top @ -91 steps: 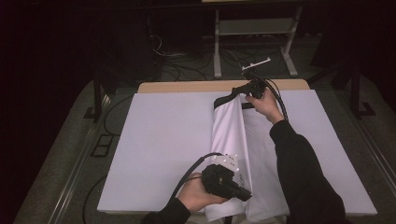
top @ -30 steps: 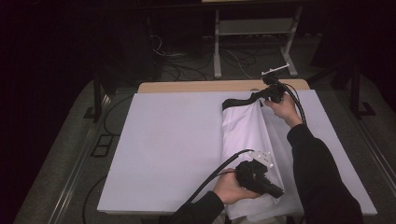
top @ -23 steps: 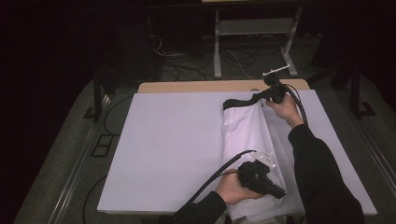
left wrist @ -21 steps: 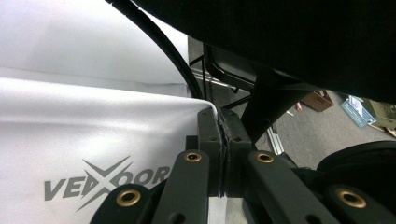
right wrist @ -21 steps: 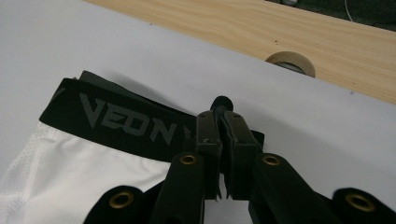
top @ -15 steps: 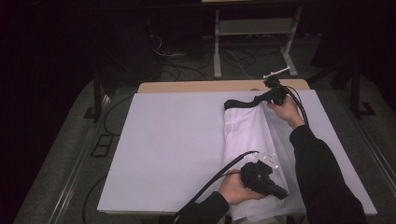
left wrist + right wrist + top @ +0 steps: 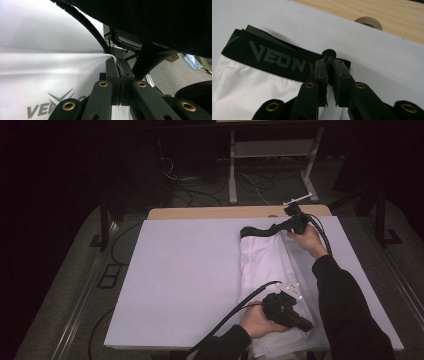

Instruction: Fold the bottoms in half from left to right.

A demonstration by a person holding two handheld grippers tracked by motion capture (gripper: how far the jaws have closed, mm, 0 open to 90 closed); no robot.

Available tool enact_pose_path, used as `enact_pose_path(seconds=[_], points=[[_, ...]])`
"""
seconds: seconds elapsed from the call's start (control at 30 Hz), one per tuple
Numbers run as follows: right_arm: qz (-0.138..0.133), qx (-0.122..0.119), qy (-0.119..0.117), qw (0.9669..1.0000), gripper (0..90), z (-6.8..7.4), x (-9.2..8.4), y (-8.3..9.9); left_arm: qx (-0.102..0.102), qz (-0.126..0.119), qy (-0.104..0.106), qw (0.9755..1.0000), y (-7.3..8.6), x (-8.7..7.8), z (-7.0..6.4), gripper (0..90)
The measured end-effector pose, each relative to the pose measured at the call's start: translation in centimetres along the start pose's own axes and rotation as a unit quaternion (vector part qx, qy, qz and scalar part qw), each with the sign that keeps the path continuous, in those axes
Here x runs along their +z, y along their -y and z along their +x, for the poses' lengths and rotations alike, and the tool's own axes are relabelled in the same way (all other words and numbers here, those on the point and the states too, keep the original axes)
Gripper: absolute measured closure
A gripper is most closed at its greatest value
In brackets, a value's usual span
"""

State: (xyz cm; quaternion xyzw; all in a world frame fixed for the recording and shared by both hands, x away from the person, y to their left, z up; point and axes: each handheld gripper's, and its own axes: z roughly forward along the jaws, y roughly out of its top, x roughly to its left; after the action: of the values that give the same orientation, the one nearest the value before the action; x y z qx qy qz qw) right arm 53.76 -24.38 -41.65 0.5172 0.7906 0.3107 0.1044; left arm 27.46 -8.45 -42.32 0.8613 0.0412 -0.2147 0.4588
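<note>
White shorts (image 7: 265,265) with a black waistband (image 7: 260,230) lie lengthwise on the right half of the white-covered table (image 7: 190,280). At the near end my left gripper (image 7: 306,325) is shut on the white hem; in the left gripper view the jaws (image 7: 117,62) meet on the fabric's edge (image 7: 50,75). At the far end my right gripper (image 7: 284,226) sits at the waistband's right end. Its jaws (image 7: 329,61) have just been opening, and a narrow gap shows between them over the lettered band (image 7: 274,58).
A strip of bare wooden tabletop (image 7: 210,212) with a round hole (image 7: 368,22) runs along the far edge. A metal stand (image 7: 270,155) and cables lie on the floor behind. The left half of the cover is free.
Since three seconds ago both grippers and the shorts have shifted to the right. Over the last second the hands have barely moved.
</note>
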Motion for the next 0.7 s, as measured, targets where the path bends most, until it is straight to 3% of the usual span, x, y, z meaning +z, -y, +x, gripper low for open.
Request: enact_pose_path(seconds=[0.3,0.33,0.47,0.5,0.7], points=[[-0.008,-0.004,0.001,1.0,60.1,-0.7,-1.2,0.9,0.003,0.003,0.001,1.0,-0.2,1.0,0.3,87.7],[-0.013,-0.004,-0.003,0.9999,54.1,-0.7,-1.6,1.0,0.003,0.003,0.0,1.0,-0.3,1.1,0.3,87.8],[-0.018,-0.004,-0.009,0.9998,44.3,-0.6,-2.0,1.1,0.007,0.007,0.002,0.9999,-0.6,1.5,0.3,87.7],[-0.023,-0.006,-0.016,0.9996,37.0,-0.5,-2.4,1.1,0.008,0.008,0.003,0.9999,-0.7,1.7,0.3,87.7],[-0.03,-0.01,-0.026,0.9992,22.1,-0.4,-3.1,1.2,0.01,0.015,0.006,0.9998,-1.0,2.3,0.5,87.7]])
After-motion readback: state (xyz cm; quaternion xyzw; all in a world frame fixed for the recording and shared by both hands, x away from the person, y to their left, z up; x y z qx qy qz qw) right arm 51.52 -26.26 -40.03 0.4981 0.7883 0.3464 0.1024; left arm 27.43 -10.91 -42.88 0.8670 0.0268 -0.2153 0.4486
